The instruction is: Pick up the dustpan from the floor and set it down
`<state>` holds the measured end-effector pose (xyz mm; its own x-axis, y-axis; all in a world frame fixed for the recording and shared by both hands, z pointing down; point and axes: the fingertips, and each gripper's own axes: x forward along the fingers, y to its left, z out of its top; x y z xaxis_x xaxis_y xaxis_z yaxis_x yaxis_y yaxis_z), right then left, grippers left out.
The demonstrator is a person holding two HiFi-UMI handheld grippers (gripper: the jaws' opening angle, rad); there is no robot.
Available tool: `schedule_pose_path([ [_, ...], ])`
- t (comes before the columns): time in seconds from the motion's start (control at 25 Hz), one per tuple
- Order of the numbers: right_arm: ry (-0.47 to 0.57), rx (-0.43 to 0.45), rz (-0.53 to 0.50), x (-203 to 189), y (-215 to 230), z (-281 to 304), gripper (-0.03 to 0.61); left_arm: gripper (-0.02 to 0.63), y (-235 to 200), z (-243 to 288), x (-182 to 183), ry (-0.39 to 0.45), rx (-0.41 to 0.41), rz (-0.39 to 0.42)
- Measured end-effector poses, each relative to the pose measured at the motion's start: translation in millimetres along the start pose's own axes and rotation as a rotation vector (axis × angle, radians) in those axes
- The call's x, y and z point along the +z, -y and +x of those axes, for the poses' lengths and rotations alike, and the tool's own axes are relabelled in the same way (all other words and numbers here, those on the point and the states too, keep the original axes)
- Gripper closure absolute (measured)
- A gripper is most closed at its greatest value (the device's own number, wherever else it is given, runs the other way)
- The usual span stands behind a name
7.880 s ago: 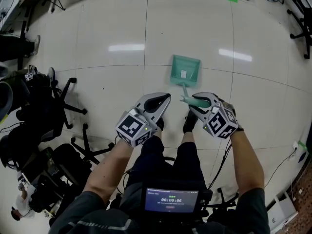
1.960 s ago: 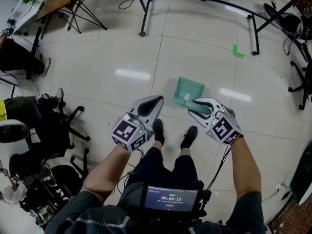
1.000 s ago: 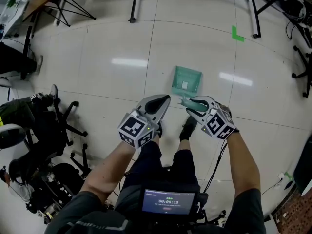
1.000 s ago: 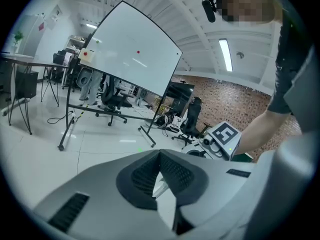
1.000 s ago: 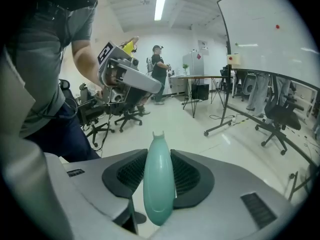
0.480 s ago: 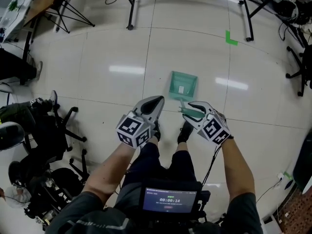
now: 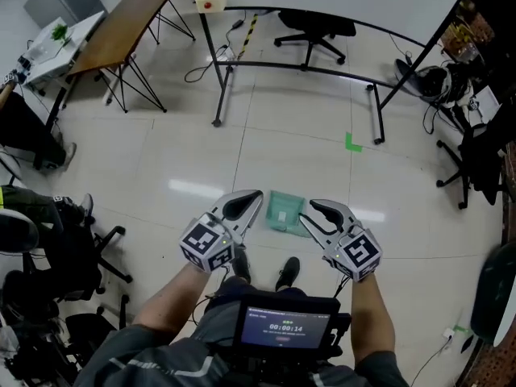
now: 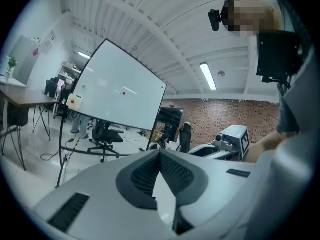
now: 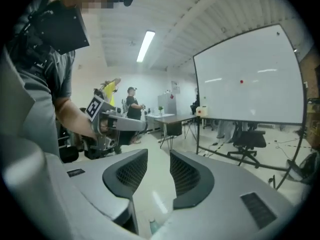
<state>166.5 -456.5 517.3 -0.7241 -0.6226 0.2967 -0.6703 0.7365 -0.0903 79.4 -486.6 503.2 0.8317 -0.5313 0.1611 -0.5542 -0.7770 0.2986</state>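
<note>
The left gripper [image 8: 160, 155] has its two jaws pressed together at the tips, and nothing is between them. The right gripper [image 9: 159, 158] has its jaws a little apart, with a narrow gap. Between its ribbed pads [image 9: 132, 171] only the pale floor shows, so it has hold of nothing there. Low at the root of these jaws, at 6 o'clock in the right gripper view, a small teal piece shows; I cannot tell whether it touches the gripper.

In the head view both grippers are held side by side in front of the person and point forward. The teal dustpan [image 7: 282, 210] shows between them and appears to lie flat on the tiled floor [image 7: 161, 160], at 12 o'clock from the person's dark shoes [image 7: 242, 266]. Its right edge is hidden behind a jaw of the right gripper.

A green tape mark [image 7: 353, 142] is on the floor at 1 o'clock from the dustpan, well apart from it. Farther at 12 o'clock a black office chair [image 7: 314, 24] stands behind a curved black frame [image 7: 306, 71]. At 10 o'clock there is a wooden table [image 7: 121, 32] on black legs. At 6 o'clock, near the person's chest, a small screen [image 7: 280, 327] is lit
</note>
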Motion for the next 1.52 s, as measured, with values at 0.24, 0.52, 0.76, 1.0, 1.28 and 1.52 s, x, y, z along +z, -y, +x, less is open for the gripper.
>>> schedule_pose_path([
  [0.24,0.193,-0.12,0.051,111,-28,-71,0.474,0.597,68,-63,118,0.155,-0.001,0.094],
  [0.52,0.262,-0.223,-0.003,172,-53,-125,0.558,0.597,115,-91,157,0.164,-0.091,0.173],
  [0.76,0.258,-0.241,0.045,186,-68,-136,0.56,0.597,121,-98,161,0.174,-0.077,0.154],
  [1.0,0.27,-0.281,0.077,192,-59,-146,0.56,0.597,131,-95,158,0.171,-0.098,0.156],
  [1.28,0.26,-0.281,0.079,193,-53,-163,0.56,0.597,137,-96,159,0.162,-0.032,0.137],
  [1.52,0.275,-0.238,0.044,184,-43,-184,0.56,0.597,157,-91,142,0.138,0.05,0.121],
])
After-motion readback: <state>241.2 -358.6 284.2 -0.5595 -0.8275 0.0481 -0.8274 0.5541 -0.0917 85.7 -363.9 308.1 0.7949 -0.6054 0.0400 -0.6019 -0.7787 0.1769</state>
